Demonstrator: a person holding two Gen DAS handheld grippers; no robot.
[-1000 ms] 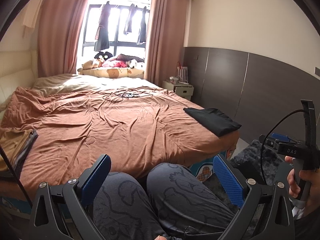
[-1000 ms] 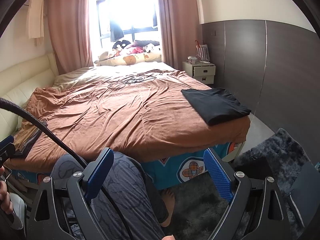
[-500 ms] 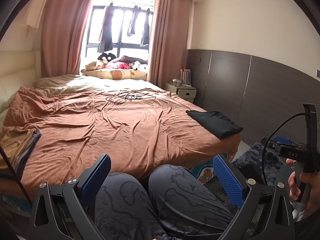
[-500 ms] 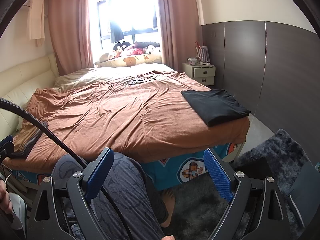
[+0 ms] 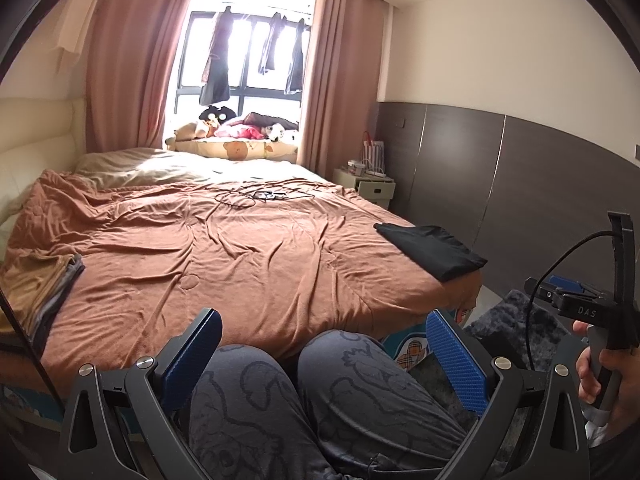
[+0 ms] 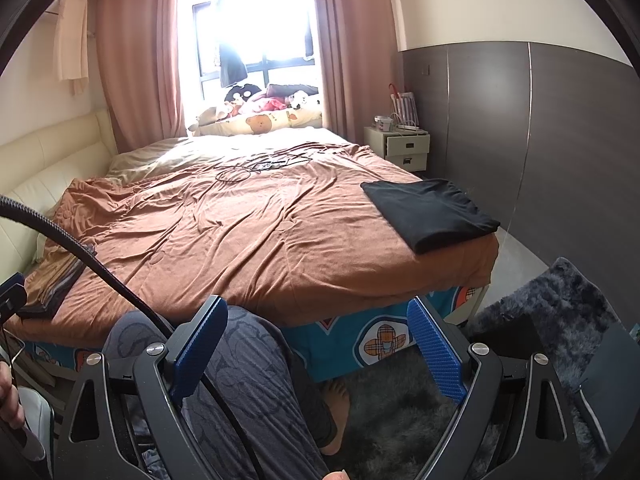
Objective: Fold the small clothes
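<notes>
A folded black garment [image 5: 432, 250] [image 6: 430, 212] lies on the right near corner of a bed with a rust-brown cover [image 5: 224, 256] [image 6: 248, 236]. A folded stack of tan and grey clothes [image 5: 38, 288] [image 6: 56, 280] sits at the bed's left near edge. My left gripper [image 5: 324, 352] hangs open over the person's knees [image 5: 304, 396], well short of the bed, with nothing between its blue pads. My right gripper [image 6: 318, 344] is open too and empty, above a thigh [image 6: 248, 380] and the bed's foot. The right-hand tool's handle [image 5: 600, 320] shows at the left wrist view's right edge.
Black cables and a small device [image 5: 256, 196] [image 6: 256, 166] lie mid-bed. A white nightstand [image 5: 370, 186] [image 6: 406, 148] stands by the dark panelled wall. A dark shaggy rug [image 6: 552, 308] covers the floor on the right. Plush toys [image 5: 236, 132] fill the windowsill. A black hose [image 6: 72, 248] crosses the right wrist view.
The left wrist view has tipped slightly, framing a little more of the window and ceiling. Both grippers stay open and nothing on the bed has shifted.
</notes>
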